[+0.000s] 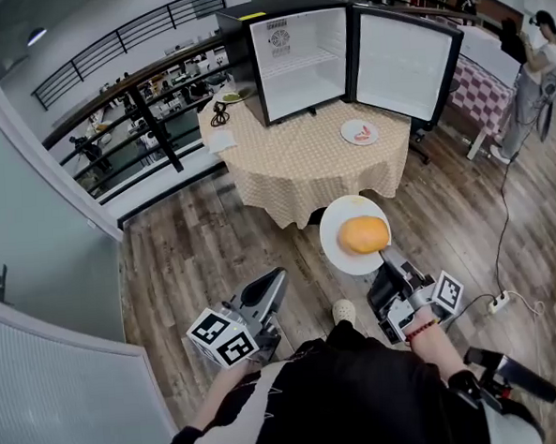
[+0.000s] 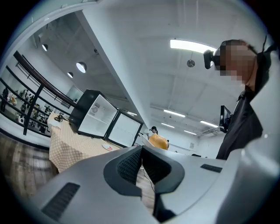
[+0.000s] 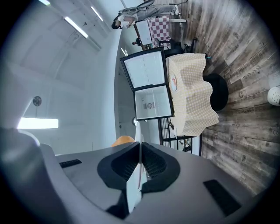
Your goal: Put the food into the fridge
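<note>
Right tongs (image 1: 389,256) were clenched on the near rim of the white plate (image 1: 339,250) carrying the round orange food (image 1: 363,235). Left tongs (image 1: 280,278) were closed and empty. The open fridge (image 1: 302,74) stood straight ahead on the desk (image 1: 303,168), well apart from the plate.

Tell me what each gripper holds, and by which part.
The right gripper pinches the white plate by its rim, orange food lying on it. The left gripper is shut on nothing.

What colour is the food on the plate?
Orange food on a white plate; clearest in the head view.
</note>
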`<state>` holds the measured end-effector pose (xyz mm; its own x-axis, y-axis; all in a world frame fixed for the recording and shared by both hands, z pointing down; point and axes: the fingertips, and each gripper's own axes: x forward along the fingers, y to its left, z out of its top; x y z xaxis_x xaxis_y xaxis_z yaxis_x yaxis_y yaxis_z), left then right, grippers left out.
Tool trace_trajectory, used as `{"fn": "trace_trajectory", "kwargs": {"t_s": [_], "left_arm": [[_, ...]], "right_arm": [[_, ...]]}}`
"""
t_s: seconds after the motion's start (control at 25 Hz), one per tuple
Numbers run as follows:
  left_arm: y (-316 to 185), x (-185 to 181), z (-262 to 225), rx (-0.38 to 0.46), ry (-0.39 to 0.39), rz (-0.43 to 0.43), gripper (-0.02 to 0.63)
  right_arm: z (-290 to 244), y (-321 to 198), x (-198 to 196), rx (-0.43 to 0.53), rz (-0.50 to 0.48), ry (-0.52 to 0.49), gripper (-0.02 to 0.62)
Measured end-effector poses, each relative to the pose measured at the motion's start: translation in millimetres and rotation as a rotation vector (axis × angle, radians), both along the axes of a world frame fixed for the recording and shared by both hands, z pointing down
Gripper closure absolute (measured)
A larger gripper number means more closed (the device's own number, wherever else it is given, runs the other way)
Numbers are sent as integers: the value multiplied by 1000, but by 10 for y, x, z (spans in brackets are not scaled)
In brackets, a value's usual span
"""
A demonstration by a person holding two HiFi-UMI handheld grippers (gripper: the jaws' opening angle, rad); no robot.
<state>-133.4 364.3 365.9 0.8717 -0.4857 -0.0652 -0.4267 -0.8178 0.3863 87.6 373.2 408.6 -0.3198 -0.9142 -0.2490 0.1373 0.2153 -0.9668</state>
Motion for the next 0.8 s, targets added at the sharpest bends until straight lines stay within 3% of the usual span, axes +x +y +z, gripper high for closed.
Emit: {"fn": "trace_trajectory", "kwargs": {"t_s": [0.52, 0.8], "left_arm": [[-1353, 589, -142, 36, -2, -78, 592], [-2000, 1057, -153, 34, -14, -78, 592]], "right_arm": [[-201, -1489, 494, 38, -80, -7, 572], [-248, -2190, 879, 29, -113, 16, 572]]}}
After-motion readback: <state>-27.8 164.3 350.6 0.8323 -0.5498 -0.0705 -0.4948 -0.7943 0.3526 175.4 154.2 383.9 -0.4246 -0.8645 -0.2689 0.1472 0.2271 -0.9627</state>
